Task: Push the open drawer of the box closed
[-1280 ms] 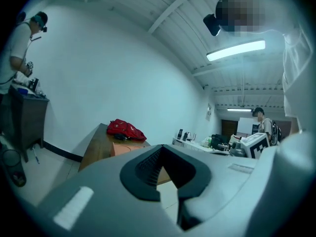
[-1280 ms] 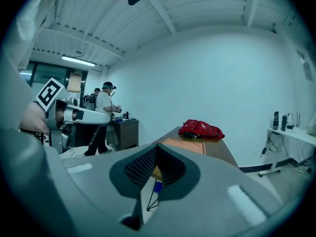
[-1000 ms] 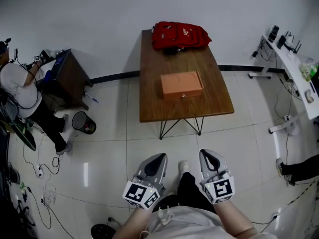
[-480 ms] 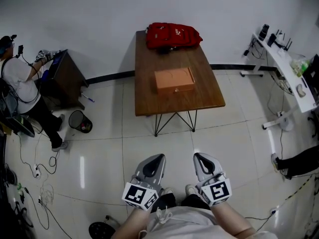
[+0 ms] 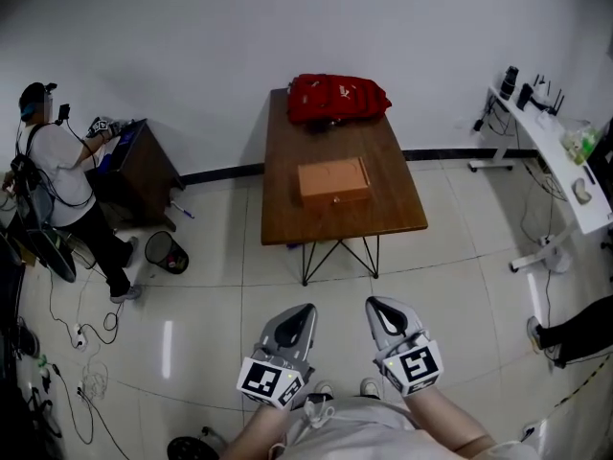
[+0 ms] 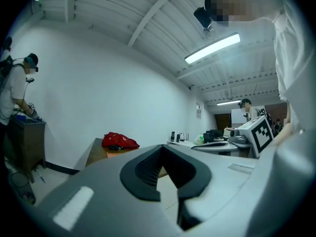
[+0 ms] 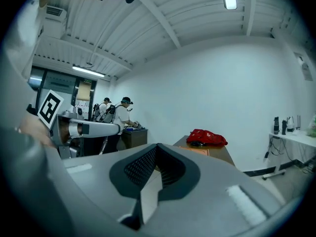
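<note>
An orange box [image 5: 332, 182] lies flat in the middle of a brown wooden table [image 5: 397, 214], its drawer front with a small knob facing me. From here I cannot tell how far the drawer stands out. A red backpack [image 5: 337, 97] lies at the table's far end. My left gripper [image 5: 305, 309] and right gripper [image 5: 375, 304] hang side by side close to my body, over the floor and well short of the table. Both are shut and hold nothing. The left gripper [image 6: 163, 147] and right gripper [image 7: 157, 146] views look toward the table from afar.
At the left a person [image 5: 57, 175] stands by a dark cabinet [image 5: 144, 166], with a black bin [image 5: 170, 254] and floor cables [image 5: 72, 338] nearby. A white desk [image 5: 556, 151] with gear runs along the right. Tiled floor [image 5: 335, 276] lies between me and the table.
The head view has shifted, so the table now sits a little lower and left in frame. The person at the left has moved. Both grippers stay shut near my body.
</note>
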`<move>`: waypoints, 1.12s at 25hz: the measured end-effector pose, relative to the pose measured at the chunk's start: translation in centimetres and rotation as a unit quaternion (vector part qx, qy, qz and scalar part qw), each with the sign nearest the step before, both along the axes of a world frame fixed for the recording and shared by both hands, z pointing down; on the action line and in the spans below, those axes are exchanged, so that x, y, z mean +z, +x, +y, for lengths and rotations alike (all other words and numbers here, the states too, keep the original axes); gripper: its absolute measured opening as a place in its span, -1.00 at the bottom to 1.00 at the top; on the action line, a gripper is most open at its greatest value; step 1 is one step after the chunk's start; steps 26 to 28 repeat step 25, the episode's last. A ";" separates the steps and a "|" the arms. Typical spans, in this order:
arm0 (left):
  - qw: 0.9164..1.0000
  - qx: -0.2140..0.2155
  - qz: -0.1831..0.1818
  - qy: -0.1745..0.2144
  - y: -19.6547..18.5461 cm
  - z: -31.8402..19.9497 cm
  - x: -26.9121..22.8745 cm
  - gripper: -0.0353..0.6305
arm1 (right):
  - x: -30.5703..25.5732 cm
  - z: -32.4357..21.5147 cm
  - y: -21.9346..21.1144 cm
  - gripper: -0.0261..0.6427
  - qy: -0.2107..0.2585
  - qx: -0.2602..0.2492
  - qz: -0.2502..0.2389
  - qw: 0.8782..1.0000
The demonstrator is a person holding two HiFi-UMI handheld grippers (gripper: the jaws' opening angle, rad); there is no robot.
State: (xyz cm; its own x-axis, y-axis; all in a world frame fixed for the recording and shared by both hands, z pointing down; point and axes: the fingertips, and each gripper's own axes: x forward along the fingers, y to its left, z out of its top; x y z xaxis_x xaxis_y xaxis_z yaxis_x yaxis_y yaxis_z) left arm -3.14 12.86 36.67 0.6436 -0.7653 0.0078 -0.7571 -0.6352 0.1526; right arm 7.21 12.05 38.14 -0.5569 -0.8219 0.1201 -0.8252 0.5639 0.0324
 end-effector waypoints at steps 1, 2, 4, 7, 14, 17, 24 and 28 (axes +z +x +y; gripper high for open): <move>1.000 0.001 -0.005 0.000 0.2 0.0 -0.1 -0.88 | -0.1 -0.1 0.3 -0.90 -0.001 -0.002 0.001 1.000; 1.000 0.002 -0.011 -0.001 0.4 0.0 -0.1 -0.88 | -0.1 -0.1 0.6 -0.90 -0.001 -0.005 0.000 1.000; 1.000 0.003 -0.023 0.000 0.8 0.0 0.1 -0.88 | 0.0 -0.2 1.1 -0.90 -0.004 -0.008 -0.001 1.000; 1.000 -0.001 -0.027 -0.001 1.0 -0.2 0.4 -0.88 | -0.1 -0.4 1.5 -0.90 -0.005 -0.015 -0.003 1.000; 1.000 0.002 -0.025 0.004 2.5 -0.6 0.0 -0.88 | -0.5 -1.0 2.5 -0.90 0.005 -0.026 -0.002 1.000; 1.000 0.003 -0.021 -0.004 2.9 -1.0 0.2 -0.88 | -0.2 -1.3 2.8 -0.90 0.000 -0.024 -0.002 1.000; 0.997 0.016 -0.066 0.035 3.9 -0.2 -0.3 -0.88 | -0.2 -0.9 3.1 -0.89 -0.003 -0.020 -0.003 1.000; 0.996 0.018 -0.074 0.043 4.0 -0.1 -0.4 -0.88 | -0.3 -0.9 3.2 -0.89 -0.002 -0.020 -0.003 1.000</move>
